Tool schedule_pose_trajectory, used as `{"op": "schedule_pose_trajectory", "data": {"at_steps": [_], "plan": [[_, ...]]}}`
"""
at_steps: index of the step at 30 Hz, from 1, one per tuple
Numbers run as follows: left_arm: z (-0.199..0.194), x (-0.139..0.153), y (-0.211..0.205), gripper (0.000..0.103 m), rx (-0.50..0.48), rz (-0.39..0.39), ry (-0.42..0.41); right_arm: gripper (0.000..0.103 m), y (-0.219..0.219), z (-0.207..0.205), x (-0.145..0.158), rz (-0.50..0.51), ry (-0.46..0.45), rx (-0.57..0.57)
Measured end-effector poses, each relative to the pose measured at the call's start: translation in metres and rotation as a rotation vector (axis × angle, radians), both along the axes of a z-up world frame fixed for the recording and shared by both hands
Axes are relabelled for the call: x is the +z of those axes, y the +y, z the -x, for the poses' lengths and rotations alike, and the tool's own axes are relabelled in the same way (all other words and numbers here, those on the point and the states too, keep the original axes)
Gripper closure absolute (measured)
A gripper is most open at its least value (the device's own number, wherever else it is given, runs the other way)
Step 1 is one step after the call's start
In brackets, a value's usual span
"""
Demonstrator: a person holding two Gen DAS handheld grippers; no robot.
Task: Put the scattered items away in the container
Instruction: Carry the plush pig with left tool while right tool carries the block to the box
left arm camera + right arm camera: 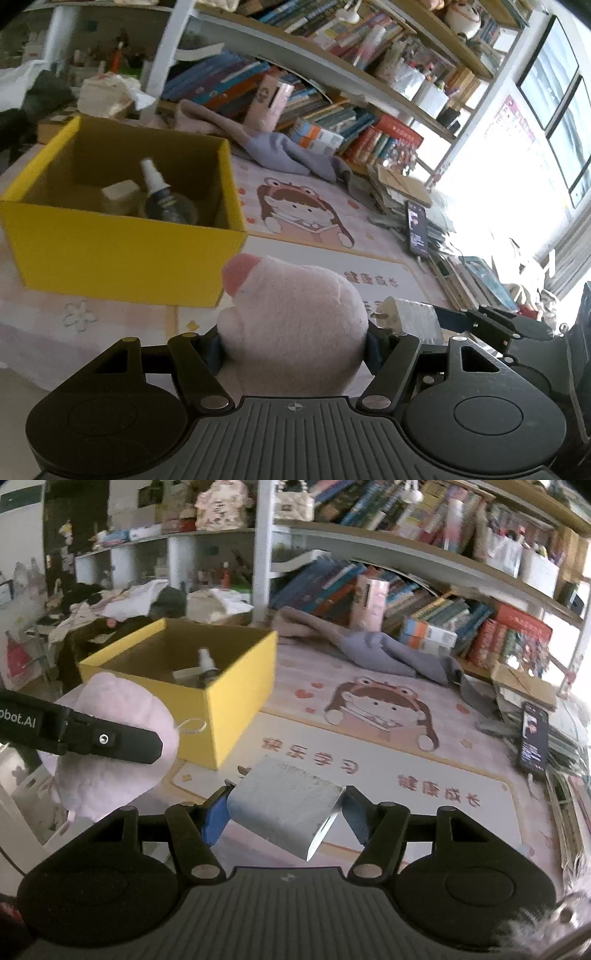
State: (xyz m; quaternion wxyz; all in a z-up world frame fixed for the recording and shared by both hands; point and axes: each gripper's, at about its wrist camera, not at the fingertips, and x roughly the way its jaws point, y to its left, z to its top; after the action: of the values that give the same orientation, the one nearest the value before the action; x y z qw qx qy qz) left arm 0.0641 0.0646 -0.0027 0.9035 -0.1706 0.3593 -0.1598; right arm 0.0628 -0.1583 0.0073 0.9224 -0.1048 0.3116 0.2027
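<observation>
**Both grippers loaded, box is next**

So 2 items are off the mat at once here. The left gripper (294,341) has its fingers clamped on a pink plush (291,314), squeezing the soft body from both sides. Makes sense, since fluffy stuff slips unless you pinch it in the fat middle. From the left wrist view the plush nose points to 11 o'clock, straight at the yellow box (122,254).

The right gripper (284,812) is clamped on a white charger (284,805), blue pads pressing its 2 flat sides, prongs facing away. It sits a bit tilted between the pads, which I'd guess is just how it got picked up. In the left view you can see it at 3 o'clock, just beside the plush.

The box sits on the cartoon mat (388,716), open top, with a spray bottle (159,192) and a small pale block already lying inside. From the right wrist view it's at about 11 o'clock, near but not yet under either gripper.

My read: both hands need to get over the opening, then let go one after the other so the items don't bump.
</observation>
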Motion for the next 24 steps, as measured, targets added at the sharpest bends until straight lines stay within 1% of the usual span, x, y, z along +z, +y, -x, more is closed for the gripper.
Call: {"op": "schedule_pose_trajectory", "data": {"at_steps": [12, 20, 24], "plan": [[0.037, 0.003, 0.052, 0.034, 0.137, 0.016, -0.017, 0.041, 0.056, 0.013, 0.005, 0.014, -0.017, 0.159], [0.048, 0.01, 0.073, 0.034, 0.223, 0.012, -0.033, 0.041, 0.085, 0.011, 0.011, 0.01, -0.037, 0.262], [0.049, 0.01, 0.079, 0.034, 0.251, 0.009, -0.031, 0.041, 0.097, 0.005, 0.012, 0.006, -0.038, 0.298]]}}
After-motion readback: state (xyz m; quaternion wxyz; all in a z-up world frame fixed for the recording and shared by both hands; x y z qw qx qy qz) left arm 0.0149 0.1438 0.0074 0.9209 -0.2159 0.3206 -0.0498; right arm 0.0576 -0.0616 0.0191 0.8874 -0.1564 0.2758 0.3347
